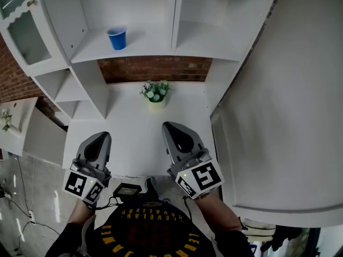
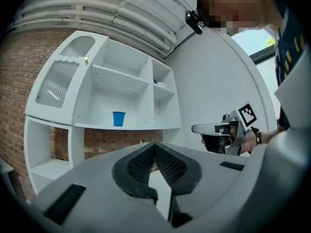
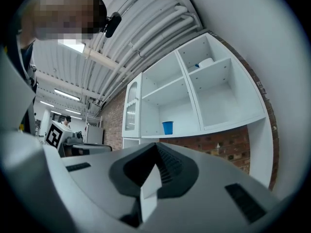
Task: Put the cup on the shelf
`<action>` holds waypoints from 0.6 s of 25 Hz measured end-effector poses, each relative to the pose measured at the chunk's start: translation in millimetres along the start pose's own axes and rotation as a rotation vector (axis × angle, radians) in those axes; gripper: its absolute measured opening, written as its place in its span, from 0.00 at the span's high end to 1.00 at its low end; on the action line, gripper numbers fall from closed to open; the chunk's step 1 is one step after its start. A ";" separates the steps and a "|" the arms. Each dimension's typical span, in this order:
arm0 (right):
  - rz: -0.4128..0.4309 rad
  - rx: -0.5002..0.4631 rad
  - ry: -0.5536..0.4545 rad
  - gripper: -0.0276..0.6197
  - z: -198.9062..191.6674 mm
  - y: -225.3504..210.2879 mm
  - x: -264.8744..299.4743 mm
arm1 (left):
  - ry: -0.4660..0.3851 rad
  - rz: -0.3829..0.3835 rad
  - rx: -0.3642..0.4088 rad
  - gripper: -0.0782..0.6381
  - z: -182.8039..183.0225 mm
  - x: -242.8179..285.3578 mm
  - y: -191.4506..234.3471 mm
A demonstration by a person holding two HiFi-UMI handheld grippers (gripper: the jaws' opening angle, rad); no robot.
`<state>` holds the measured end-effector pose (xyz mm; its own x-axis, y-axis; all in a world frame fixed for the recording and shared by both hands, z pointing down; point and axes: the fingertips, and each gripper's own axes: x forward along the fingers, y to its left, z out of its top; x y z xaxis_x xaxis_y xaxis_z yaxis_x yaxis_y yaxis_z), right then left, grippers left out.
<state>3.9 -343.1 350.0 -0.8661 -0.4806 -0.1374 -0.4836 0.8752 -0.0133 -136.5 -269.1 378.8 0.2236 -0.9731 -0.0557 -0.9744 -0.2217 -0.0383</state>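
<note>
The blue cup (image 1: 117, 38) stands upright on the white shelf (image 1: 150, 46), in the left compartment; it also shows small as the cup (image 2: 118, 118) and the cup (image 3: 167, 127) in the two gripper views. Both grippers are held low over the white table, far from the cup. My left gripper (image 1: 99, 137) is shut with nothing in it, its tips meeting (image 2: 155, 144). My right gripper (image 1: 170, 126) is shut and holds nothing too, tips together (image 3: 156, 144). It also appears from the side as the right gripper (image 2: 197, 128) in the left gripper view.
A small potted plant (image 1: 155, 91) sits at the back of the table (image 1: 134, 125), below the shelf, in front of a brick wall (image 1: 155, 68). A glazed cabinet door (image 1: 21, 33) hangs at far left. A curved white wall (image 1: 289, 116) closes the right side.
</note>
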 end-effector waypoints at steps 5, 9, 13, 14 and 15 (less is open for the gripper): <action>-0.004 0.022 -0.011 0.97 3.2 -2.0 -3.3 | 0.001 -0.019 0.008 0.88 1.2 2.4 -6.0; -0.008 0.025 -0.015 0.97 3.9 -3.3 -3.7 | -0.003 -0.027 0.013 0.88 4.6 4.2 -6.3; -0.012 0.027 -0.015 0.97 2.8 -5.3 -2.1 | -0.006 -0.031 0.023 0.88 6.7 6.9 -4.6; -0.012 0.028 -0.015 0.97 2.5 -6.0 -1.5 | -0.006 -0.031 0.023 0.88 6.6 7.6 -4.0; -0.012 0.029 -0.015 0.97 2.2 -6.6 -0.8 | -0.004 -0.031 0.023 0.88 5.8 8.5 -3.3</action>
<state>8.1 -348.4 348.0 -0.8579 -0.4908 -0.1520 -0.4902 0.8705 -0.0443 -131.2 -276.2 372.7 0.2541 -0.9655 -0.0579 -0.9661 -0.2504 -0.0631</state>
